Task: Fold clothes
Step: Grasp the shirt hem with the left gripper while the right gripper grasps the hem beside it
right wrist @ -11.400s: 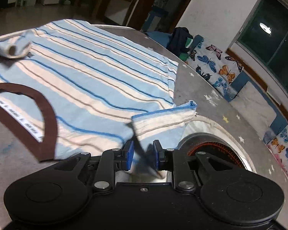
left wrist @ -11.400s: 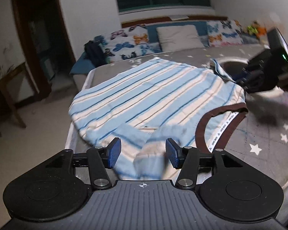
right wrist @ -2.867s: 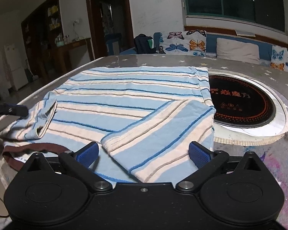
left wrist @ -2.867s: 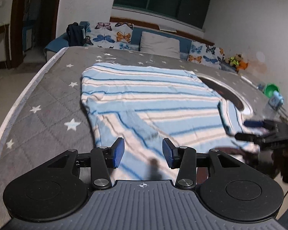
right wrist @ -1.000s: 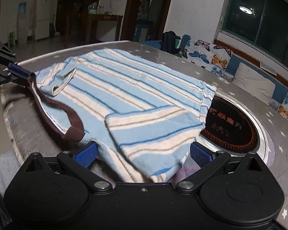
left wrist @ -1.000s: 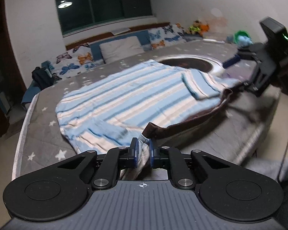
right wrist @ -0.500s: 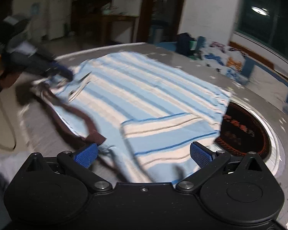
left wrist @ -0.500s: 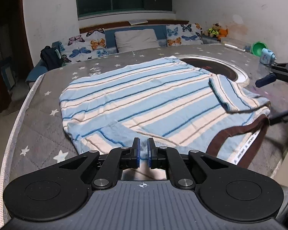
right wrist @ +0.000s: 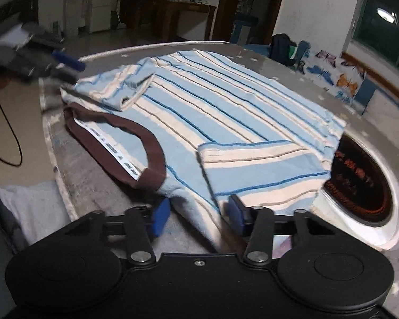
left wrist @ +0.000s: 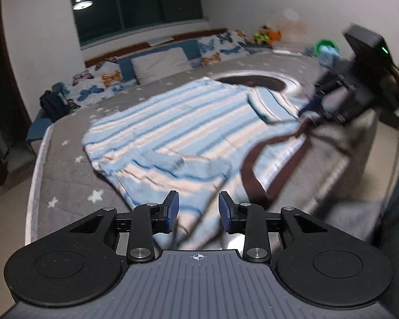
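Both sleeves lie folded onto the striped shirt (right wrist: 226,101) ahead of me, body unfolded, with my left gripper (left wrist: 198,208) and right gripper (right wrist: 199,214) parted around its shoulder edges.

Star-print grey table (left wrist: 66,164), butterfly cushions (left wrist: 98,79) (backpack (left wrist: 53,103) beside).

Found little readable text. Noted a white tape (right wrist: 111,150) inside the brown collar (right wrist: 151,156) of the striped shirt (right wrist: 226,101), near the front edge of the desk (right wrist: 93,186), carrying repeated dark print too small to read. Saw red characters (right wrist: 359,170) on the dark round cooktop (right wrist: 364,186) toward the right edge, blurred beyond reading.
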`<state>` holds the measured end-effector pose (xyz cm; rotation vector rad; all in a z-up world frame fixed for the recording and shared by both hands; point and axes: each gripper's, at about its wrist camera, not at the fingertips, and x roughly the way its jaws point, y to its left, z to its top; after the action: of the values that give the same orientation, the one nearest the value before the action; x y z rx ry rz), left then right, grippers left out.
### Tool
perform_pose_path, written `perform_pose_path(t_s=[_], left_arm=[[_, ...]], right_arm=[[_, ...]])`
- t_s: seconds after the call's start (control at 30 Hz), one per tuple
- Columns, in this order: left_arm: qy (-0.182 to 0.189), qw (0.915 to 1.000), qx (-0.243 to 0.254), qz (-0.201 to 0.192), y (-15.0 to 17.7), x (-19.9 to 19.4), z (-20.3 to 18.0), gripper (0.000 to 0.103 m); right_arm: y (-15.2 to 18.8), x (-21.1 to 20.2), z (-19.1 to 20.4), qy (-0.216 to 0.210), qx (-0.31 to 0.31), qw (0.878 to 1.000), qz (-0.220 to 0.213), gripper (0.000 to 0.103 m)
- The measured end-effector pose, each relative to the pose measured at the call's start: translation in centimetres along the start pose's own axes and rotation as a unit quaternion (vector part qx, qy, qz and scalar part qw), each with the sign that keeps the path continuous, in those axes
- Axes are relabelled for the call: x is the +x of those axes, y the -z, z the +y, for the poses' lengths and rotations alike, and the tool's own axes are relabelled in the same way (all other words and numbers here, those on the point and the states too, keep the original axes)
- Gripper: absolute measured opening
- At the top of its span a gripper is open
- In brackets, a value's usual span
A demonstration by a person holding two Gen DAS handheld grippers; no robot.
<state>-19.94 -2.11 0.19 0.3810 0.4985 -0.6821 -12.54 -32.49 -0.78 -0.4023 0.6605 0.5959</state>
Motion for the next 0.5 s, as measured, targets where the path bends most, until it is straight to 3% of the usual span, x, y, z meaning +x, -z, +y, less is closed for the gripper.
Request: perform_pose_path(t_s=[0.03,0.17,0.4,0.5], left_arm=[[0.002,1.0,0.009,0.001,0.2,0.1,-0.3,0.039],[-0.009,0.9986,0.052,0.004,0.5,0.8,-1.0,0.045],[0.024,0.9947,0.099,0.015,0.7,1.9,-1.5,0.049],[0.041,0.9945,0.095,0.019,0.6,2.4,-1.1,0.022]], right_arm=[[0.0,0.0,0.1,-0.004,-0.002,1.0,0.002,0.026],[-0.6,-0.3,1.0,-0.009,-0.009,1.0,0.009,0.02],[-0.7,-0.3,1.1,-0.007,-0.007,1.0,0.008,0.02],[-0.7,-0.2,1.2,-0.004,-0.011,1.0,0.008,0.02]])
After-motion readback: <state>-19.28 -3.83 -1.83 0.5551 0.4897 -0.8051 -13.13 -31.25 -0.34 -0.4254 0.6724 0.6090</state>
